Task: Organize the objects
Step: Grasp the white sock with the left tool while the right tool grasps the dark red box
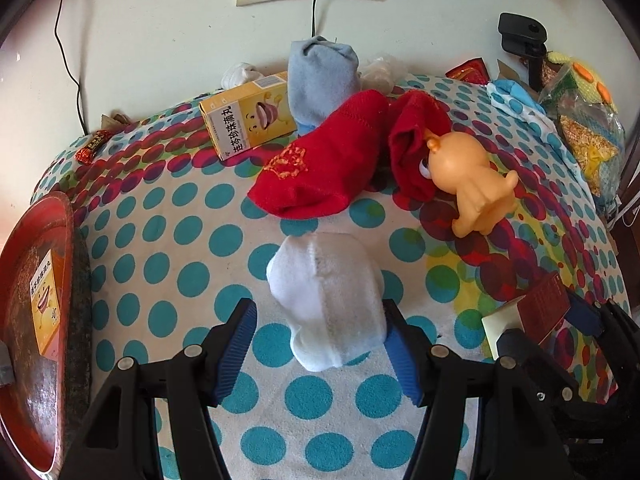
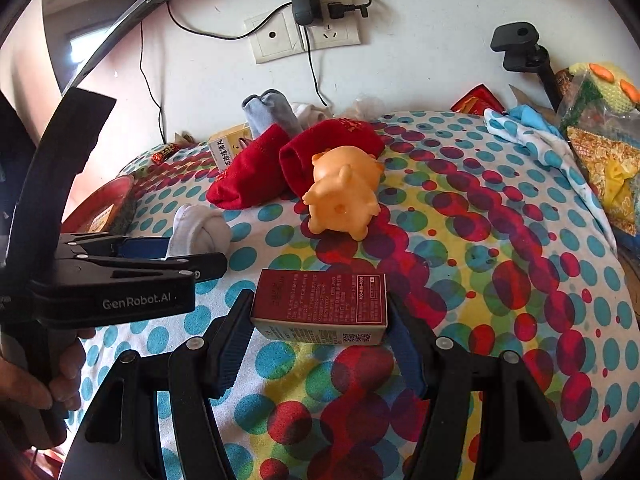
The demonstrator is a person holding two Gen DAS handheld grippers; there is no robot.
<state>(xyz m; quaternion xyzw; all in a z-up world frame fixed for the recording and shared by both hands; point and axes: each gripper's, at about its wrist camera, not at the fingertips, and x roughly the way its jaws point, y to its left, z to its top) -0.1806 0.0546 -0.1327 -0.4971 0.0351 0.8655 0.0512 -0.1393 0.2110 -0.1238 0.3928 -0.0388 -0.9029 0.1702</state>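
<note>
A rolled white sock (image 1: pixel 328 300) lies on the spotted cloth between the fingers of my left gripper (image 1: pixel 318 306). That gripper is open: the right pad (image 1: pixel 400 352) is at the sock's side and the left pad (image 1: pixel 240 340) stands clear of it. My right gripper (image 2: pixel 320 300) is shut on a dark red box (image 2: pixel 320 304), pads against both short ends. In the left wrist view the box (image 1: pixel 544 304) shows at the lower right. In the right wrist view, a hand holds the left gripper (image 2: pixel 160 252) beside the white sock (image 2: pixel 200 232).
Behind lie two red socks (image 1: pixel 320 172), a grey-blue sock (image 1: pixel 320 76), a yellow medicine box (image 1: pixel 248 120) and an orange toy pig (image 2: pixel 344 196). A red tray (image 1: pixel 24 280) holding another yellow box sits at the left edge. Bags (image 2: pixel 600 160) and a black clamp stand (image 2: pixel 520 48) crowd the right.
</note>
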